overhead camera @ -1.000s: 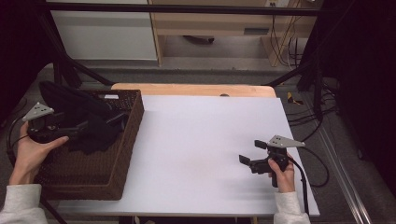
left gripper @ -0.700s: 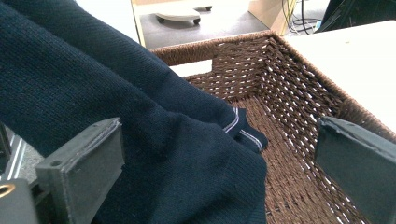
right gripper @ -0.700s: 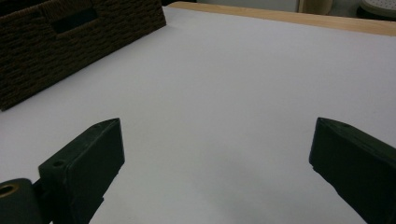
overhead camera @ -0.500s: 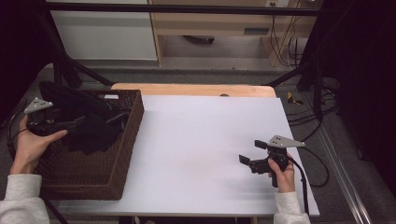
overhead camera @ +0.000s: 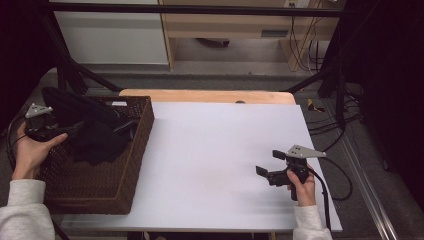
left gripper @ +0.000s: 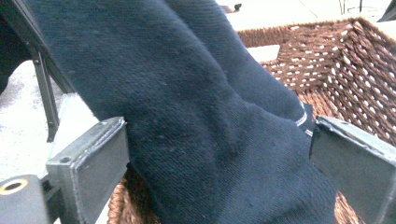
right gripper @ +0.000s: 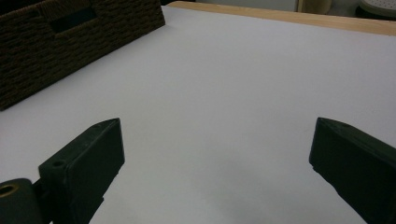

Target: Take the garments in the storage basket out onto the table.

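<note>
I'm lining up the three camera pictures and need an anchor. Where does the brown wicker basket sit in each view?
High view: the wicker basket sits at the table's left edge, holding dark cloth.
Left gripper view: its woven inner wall fills the upper right, behind the cloth.
Right gripper view: its outer wall is at upper left.
Shared landmark: the white tabletop.

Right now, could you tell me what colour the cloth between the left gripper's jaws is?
Dark navy cloth, shown best in the left gripper view.
</note>
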Demonstrator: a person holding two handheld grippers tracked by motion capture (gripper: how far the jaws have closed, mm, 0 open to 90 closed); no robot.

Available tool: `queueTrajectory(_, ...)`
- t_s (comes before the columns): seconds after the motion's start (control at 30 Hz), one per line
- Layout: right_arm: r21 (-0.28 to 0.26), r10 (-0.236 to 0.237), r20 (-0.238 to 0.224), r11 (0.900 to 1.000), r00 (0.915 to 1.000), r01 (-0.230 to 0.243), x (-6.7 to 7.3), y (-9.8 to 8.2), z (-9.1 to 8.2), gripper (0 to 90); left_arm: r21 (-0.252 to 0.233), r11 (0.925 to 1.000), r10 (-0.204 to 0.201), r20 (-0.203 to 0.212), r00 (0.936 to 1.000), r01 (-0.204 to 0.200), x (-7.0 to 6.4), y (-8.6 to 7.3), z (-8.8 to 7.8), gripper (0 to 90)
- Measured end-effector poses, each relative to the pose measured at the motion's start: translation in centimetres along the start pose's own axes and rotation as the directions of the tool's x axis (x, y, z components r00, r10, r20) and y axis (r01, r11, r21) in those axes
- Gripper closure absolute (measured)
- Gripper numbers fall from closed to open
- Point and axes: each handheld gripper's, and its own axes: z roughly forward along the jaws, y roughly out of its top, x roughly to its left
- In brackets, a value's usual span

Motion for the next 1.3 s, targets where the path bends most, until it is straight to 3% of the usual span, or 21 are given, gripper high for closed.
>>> queueTrajectory(0.23,-0.001,0.0,0.0,1.0,1.0,0.0,0.0,0.0,0.0,3.7,-0.011,0.9998,0.018,-0.013,0.9998,-0.018,1.1,0.1,0.8,9.7)
queueTrajectory(0.4,0.002,0.0,0.0,1.0,1.0,0.0,0.0,0.0,0.1,3.7,-0.028,0.9995,0.013,-0.017,0.9998,-0.013,1.7,0.1,1.4,20.6)
queueTrajectory(0.67,0.0,0.001,-0.001,1.0,1.0,-0.001,0.0,0.0,0.1,3.7,-0.016,0.9993,0.034,0.0,0.9994,-0.034,1.4,0.0,2.3,25.7)
queueTrajectory(0.8,0.001,0.001,-0.002,1.0,1.0,-0.001,0.0,0.0,0.1,3.7,0.013,0.9995,0.027,-0.031,0.9991,-0.027,1.6,-0.1,2.3,25.0)
queueTrajectory(0.93,0.001,0.001,-0.001,1.0,1.0,-0.001,0.0,0.0,0.1,3.7,0.004,0.9999,-0.014,-0.067,0.9976,0.014,2.3,-0.3,2.1,21.8)
queueTrajectory(1.17,-0.002,0.002,-0.004,1.0,1.0,-0.002,0.1,0.0,0.0,3.7,0.0,0.9994,-0.035,-0.003,0.9994,0.035,1.5,0.0,3.6,22.8)
queueTrajectory(1.3,-0.002,0.002,-0.003,1.0,1.0,-0.002,0.0,0.0,0.0,3.7,0.018,0.9998,-0.01,0.003,0.9999,0.01,0.7,0.6,4.1,22.9)
